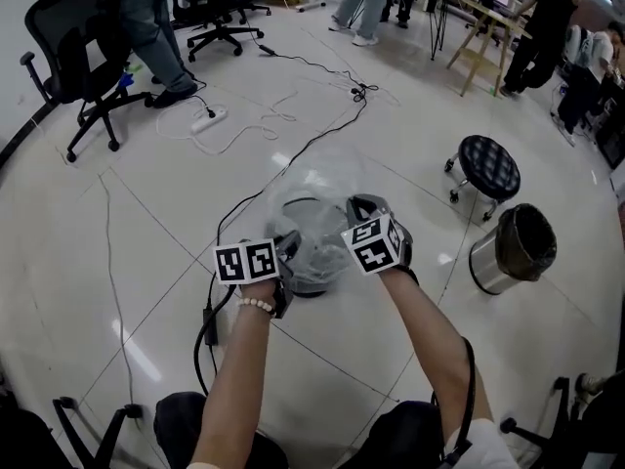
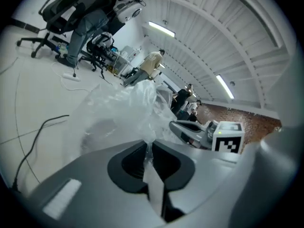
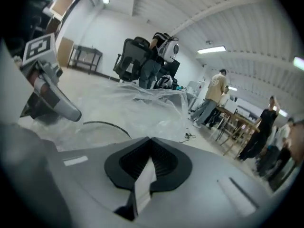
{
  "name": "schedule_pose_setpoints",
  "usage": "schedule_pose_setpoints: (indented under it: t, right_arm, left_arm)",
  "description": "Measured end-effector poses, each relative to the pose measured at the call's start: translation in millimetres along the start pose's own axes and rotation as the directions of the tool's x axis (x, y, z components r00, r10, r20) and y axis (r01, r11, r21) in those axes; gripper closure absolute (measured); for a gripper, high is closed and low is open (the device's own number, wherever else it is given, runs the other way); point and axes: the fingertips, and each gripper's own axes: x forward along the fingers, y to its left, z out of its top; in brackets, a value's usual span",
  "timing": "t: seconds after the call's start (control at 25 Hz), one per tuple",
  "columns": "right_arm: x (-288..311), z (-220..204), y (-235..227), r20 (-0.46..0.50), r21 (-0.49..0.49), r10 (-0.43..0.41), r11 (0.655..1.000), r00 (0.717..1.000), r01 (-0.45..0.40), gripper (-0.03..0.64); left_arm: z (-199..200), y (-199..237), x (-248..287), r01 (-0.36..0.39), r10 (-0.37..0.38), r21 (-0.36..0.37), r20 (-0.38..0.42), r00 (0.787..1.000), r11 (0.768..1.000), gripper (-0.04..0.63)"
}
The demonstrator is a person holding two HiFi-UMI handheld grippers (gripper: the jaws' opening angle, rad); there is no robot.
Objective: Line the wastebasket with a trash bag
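Observation:
A clear trash bag (image 1: 314, 191) billows over a small dark-rimmed wastebasket (image 1: 314, 279) on the floor, between the two grippers. My left gripper (image 1: 289, 249) is at the bag's left side and my right gripper (image 1: 357, 207) at its right. In the left gripper view the jaws (image 2: 148, 148) are shut on a twisted strip of the bag's film (image 2: 128, 108). The right gripper's jaws (image 3: 151, 158) are shut too, with the bag (image 3: 142, 106) spread just ahead of them. The basket's rim (image 3: 107, 126) shows through the film.
A steel wastebasket with a black liner (image 1: 512, 248) stands to the right, with a black stool (image 1: 488, 165) behind it. A black cable (image 1: 208, 313) trails past the basket's left side. Office chairs (image 1: 83, 29), a power strip (image 1: 208, 118) and standing people lie farther back.

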Motion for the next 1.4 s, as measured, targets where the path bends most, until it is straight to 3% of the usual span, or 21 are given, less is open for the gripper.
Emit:
schedule_pose_setpoints:
  t: [0.08, 0.12, 0.2, 0.28, 0.36, 0.48, 0.6, 0.76, 0.88, 1.0, 1.08, 1.12, 1.28, 1.4]
  right_arm:
    - [-1.9, -2.2, -0.7, -0.059, -0.122, -0.048, 0.992, 0.997, 0.040, 0.614]
    - [-2.6, -8.7, 6.7, -0.100, -0.173, -0.032, 0.985, 0.994, 0.015, 0.614]
    - [-0.6, -29.7, 41.9, -0.216, -0.206, 0.105, 0.967, 0.971, -0.151, 0.614]
    - [5.6, -46.8, 84.4, -0.319, -0.186, 0.252, 0.928, 0.914, -0.321, 0.614]
    - [13.2, -51.3, 112.3, -0.367, -0.167, 0.335, 0.894, 0.868, -0.416, 0.614]
    - [28.1, -52.8, 136.9, -0.402, -0.062, 0.466, 0.845, 0.788, -0.532, 0.614]
    - [56.3, -64.0, 145.2, -0.467, 0.006, 0.506, 0.822, 0.726, -0.569, 0.614]
    - [98.7, -93.6, 167.7, -0.603, 0.040, 0.517, 0.780, 0.608, -0.624, 0.615]
    - [123.7, -129.1, 180.3, -0.688, 0.089, 0.502, 0.775, 0.524, -0.625, 0.615]
    - [126.5, -143.9, 184.1, -0.702, 0.162, 0.535, 0.763, 0.471, -0.625, 0.614]
    - [115.9, -128.7, 175.9, -0.658, 0.232, 0.588, 0.753, 0.471, -0.615, 0.614]
    - [108.4, -116.6, 166.3, -0.627, 0.251, 0.603, 0.755, 0.493, -0.605, 0.614]
    - [63.1, -68.1, 114.0, -0.460, 0.291, 0.634, 0.769, 0.621, -0.569, 0.612]
    - [25.4, -68.9, 73.3, -0.372, 0.369, 0.618, 0.783, 0.693, -0.500, 0.614]
  left_arm:
    - [-12.0, -2.3, 24.6, 0.037, -0.040, -0.041, -0.078, 0.996, 0.998, 0.583]
    - [-20.6, -3.6, 34.6, 0.048, -0.054, -0.055, -0.119, 0.991, 0.997, 0.581]
    - [-31.2, -2.9, 39.5, 0.055, -0.066, -0.075, -0.161, 0.985, 0.996, 0.582]
    - [-24.7, 0.6, 25.2, 0.075, -0.088, -0.090, -0.147, 0.985, 0.993, 0.583]
    - [-12.7, 1.9, 8.2, 0.106, -0.117, -0.091, -0.127, 0.985, 0.990, 0.583]
    - [-5.2, 9.0, -6.2, 0.123, -0.133, -0.100, -0.104, 0.986, 0.987, 0.583]
    - [-17.6, 26.1, -6.5, 0.099, -0.116, -0.125, -0.136, 0.984, 0.987, 0.583]
    - [-32.4, 50.1, -9.2, 0.040, -0.062, -0.129, -0.174, 0.983, 0.991, 0.582]
    - [-36.2, 62.3, -1.1, 0.003, -0.025, -0.109, -0.201, 0.979, 0.994, 0.583]
    - [-31.0, 66.1, 6.1, -0.008, -0.009, -0.083, -0.212, 0.977, 0.997, 0.583]
    - [-28.5, 66.5, 5.8, -0.011, -0.008, -0.087, -0.215, 0.976, 0.996, 0.583]
    - [-29.3, 65.4, 4.8, -0.012, -0.007, -0.087, -0.219, 0.976, 0.996, 0.583]
    - [-32.5, 55.3, -2.9, -0.004, -0.008, -0.057, -0.218, 0.976, 0.998, 0.581]
    - [-31.5, 47.4, -13.8, 0.021, -0.031, -0.055, -0.195, 0.980, 0.998, 0.581]
